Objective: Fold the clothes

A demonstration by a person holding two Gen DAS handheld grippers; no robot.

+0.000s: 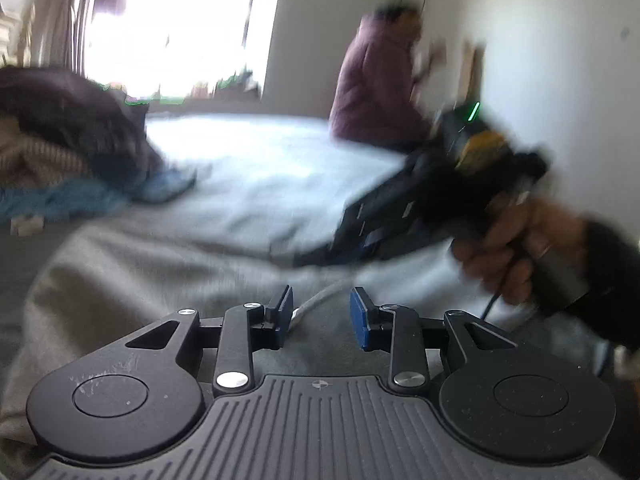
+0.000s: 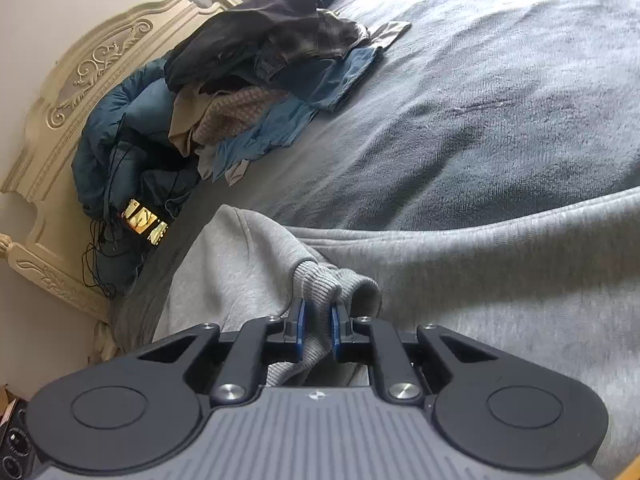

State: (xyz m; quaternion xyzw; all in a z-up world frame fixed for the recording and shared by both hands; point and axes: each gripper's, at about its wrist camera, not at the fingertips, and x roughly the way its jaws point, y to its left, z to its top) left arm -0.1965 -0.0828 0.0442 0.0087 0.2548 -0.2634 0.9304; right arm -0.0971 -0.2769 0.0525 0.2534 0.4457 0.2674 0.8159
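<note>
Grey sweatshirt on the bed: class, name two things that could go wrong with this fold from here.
1. The right gripper pinches only the ribbed cuff of the grey sweatshirt; the knit may slip out when lifted.
2. The left gripper stands open over a pale drawstring cord; closing could catch the cord instead of fabric.

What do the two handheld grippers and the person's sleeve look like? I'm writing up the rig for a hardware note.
Both the left gripper and the right gripper have black linkage arms with silver pivot pins, round black side discs, a ribbed grey deck and blue finger pads. The right gripper's body is black with a green light and a trailing black cable. The sleeve is dark.
</note>
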